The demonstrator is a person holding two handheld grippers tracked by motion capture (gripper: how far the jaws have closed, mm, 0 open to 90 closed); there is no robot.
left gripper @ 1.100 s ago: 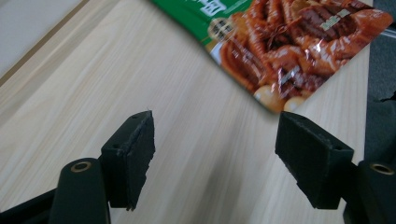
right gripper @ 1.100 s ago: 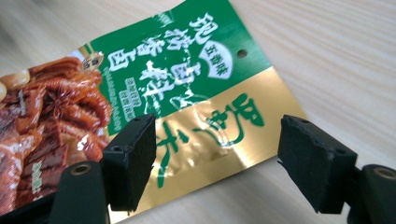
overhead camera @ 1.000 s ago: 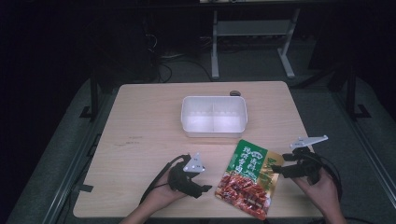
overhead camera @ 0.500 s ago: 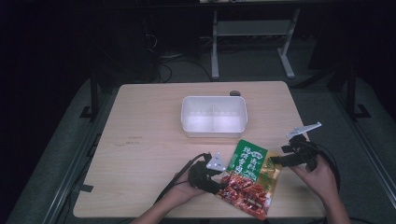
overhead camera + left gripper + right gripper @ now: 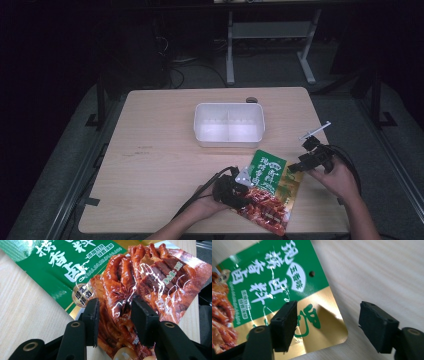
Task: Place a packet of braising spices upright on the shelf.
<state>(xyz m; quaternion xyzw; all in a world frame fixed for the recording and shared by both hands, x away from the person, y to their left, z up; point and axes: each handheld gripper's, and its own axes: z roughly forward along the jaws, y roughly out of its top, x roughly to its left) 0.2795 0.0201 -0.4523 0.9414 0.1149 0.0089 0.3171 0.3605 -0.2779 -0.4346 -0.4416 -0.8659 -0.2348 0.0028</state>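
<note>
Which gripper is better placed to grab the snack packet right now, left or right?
Left, probably. The left gripper already has its open jaws on either side of the packet at its red end. The right gripper is open too, but only one jaw sits over the packet's gold corner; the other is over bare table.

White two-compartment bin (image 5: 229, 125) upright at table (image 5: 160, 150) centre-rear. Small dark round object (image 5: 251, 99) beside table's far edge.

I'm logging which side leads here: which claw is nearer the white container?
Right. The right claw sits just right of and nearer than the white container; the left claw is farther toward the person, over the packet's red end.
</note>
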